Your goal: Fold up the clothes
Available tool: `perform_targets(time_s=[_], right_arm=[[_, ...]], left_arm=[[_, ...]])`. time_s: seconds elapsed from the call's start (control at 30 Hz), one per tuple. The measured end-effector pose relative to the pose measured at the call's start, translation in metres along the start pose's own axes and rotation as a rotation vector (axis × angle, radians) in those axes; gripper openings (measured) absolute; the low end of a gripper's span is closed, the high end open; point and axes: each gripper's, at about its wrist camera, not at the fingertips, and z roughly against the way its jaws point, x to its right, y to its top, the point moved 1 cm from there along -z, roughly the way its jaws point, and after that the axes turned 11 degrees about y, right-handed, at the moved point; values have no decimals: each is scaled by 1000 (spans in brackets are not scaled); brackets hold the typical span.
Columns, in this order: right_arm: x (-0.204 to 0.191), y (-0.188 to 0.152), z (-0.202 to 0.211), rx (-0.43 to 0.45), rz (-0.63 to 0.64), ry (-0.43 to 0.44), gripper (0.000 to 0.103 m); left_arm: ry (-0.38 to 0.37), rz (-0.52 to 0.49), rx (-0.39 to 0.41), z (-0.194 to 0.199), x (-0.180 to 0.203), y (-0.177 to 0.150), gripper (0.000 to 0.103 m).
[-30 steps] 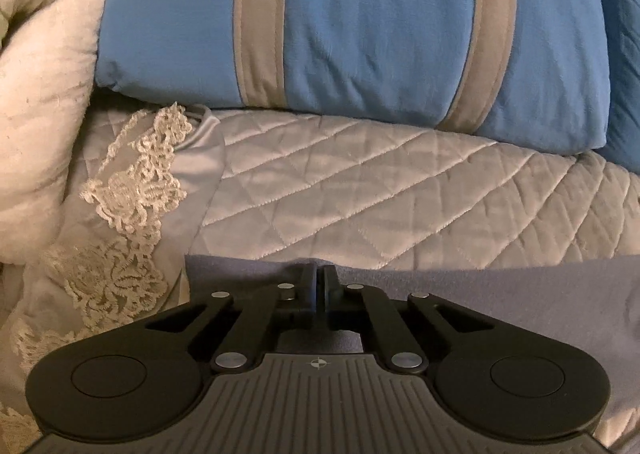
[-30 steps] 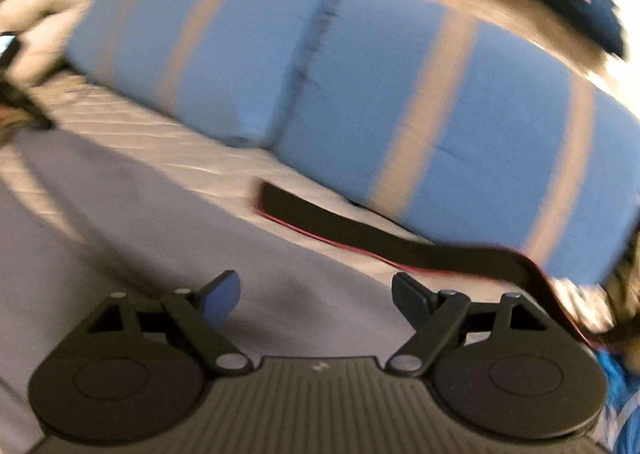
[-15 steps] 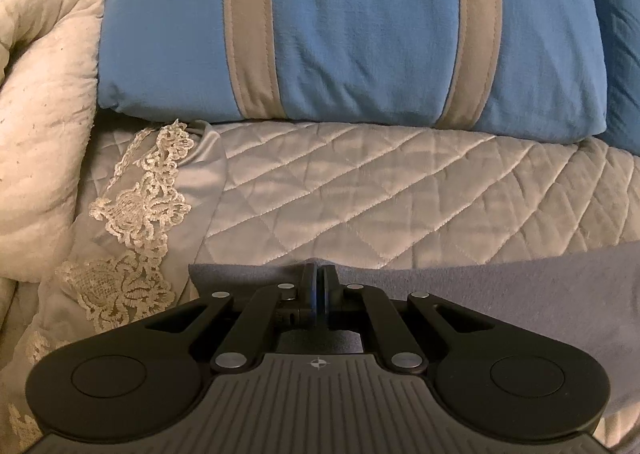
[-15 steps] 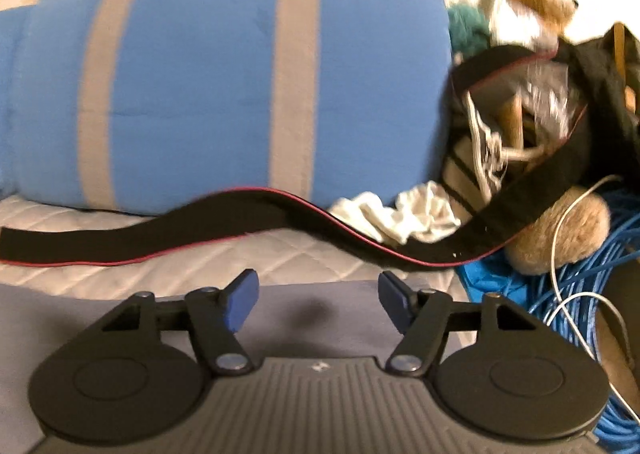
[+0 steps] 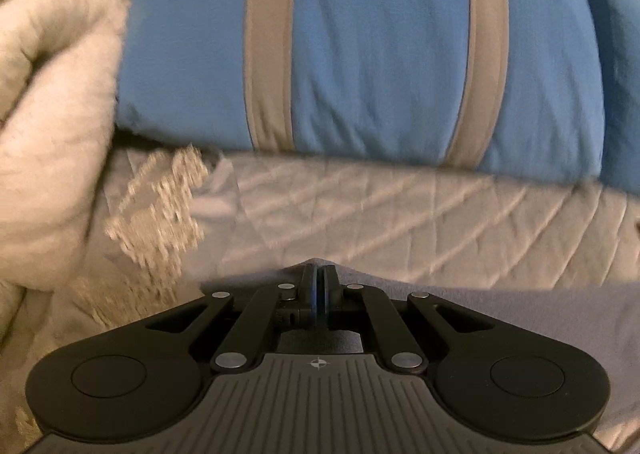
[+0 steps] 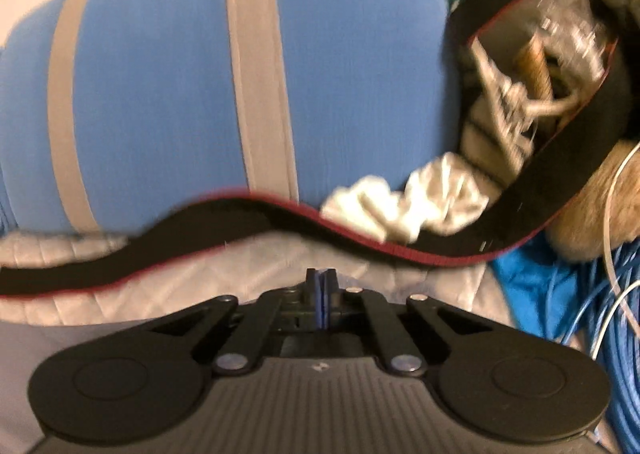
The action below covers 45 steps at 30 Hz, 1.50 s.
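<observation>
A grey-blue garment (image 5: 520, 314) lies flat on the quilted bedspread (image 5: 400, 214). In the left wrist view my left gripper (image 5: 319, 282) is shut on the garment's far edge, which rises in a small peak at the fingertips. The same garment (image 6: 100, 334) shows in the right wrist view, low on the left. There my right gripper (image 6: 320, 286) has its blue pads pressed together at the garment's far edge, apparently pinching it. Both views are blurred by motion.
A blue pillow with grey stripes (image 5: 380, 54) lies across the bed ahead, a white fluffy blanket (image 5: 48, 134) at the left. On the right are a black strap with a red edge (image 6: 240, 222), crumpled white cloth (image 6: 420, 202), a cluttered bag (image 6: 540, 54) and blue cables (image 6: 600, 314).
My right gripper was open half a second ago and is now shut at the garment's edge. My left gripper stays shut on the garment and has moved slightly toward the pillow.
</observation>
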Motion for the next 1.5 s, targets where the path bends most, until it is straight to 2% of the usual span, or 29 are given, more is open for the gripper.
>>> perform_targets(time_s=[0.17, 0.33, 0.47, 0.53, 0.57, 0.6, 0.67, 0.77, 0.8, 0.9, 1.0, 1.13, 1.27, 1.4, 1.5], right_arm=[[0, 25, 38, 143, -27, 0, 1], [-7, 35, 109, 241, 22, 61, 1], [-8, -2, 179, 255, 105, 99, 1], [-6, -34, 207, 202, 135, 128, 4], [-4, -53, 218, 170, 149, 126, 16], [-2, -69, 228, 142, 164, 107, 33], [3, -98, 244, 95, 189, 64, 43], [11, -122, 260, 47, 201, 39, 56], [11, -125, 263, 38, 219, 34, 62], [6, -126, 265, 9, 302, 16, 70], [-5, -127, 262, -22, 455, -30, 80], [-15, -134, 247, -96, 694, -108, 80], [-19, -141, 218, -171, 936, -178, 80], [-16, -151, 191, -263, 1151, -216, 80], [-16, -158, 181, -274, 1254, -206, 80]], left_arm=[[-29, 84, 167, 35, -9, 21, 2], [-91, 156, 338, 79, -31, 21, 3], [-159, 61, 414, 124, -59, -17, 3], [-216, -31, 387, 138, -71, -42, 4], [-236, -72, 359, 143, -79, -54, 6], [-251, -110, 326, 147, -87, -64, 6], [-274, -150, 267, 157, -103, -79, 8], [-285, -104, 231, 175, -123, -85, 47], [-284, -95, 245, 183, -127, -85, 52], [-306, -149, 270, 199, -107, -82, 59], [-331, -215, 293, 215, -83, -80, 62], [-364, -302, 323, 236, -50, -77, 69], [-429, -379, 345, 246, -3, -83, 69], [-497, -453, 342, 252, 45, -91, 69], [-552, -501, 340, 256, 74, -100, 69]])
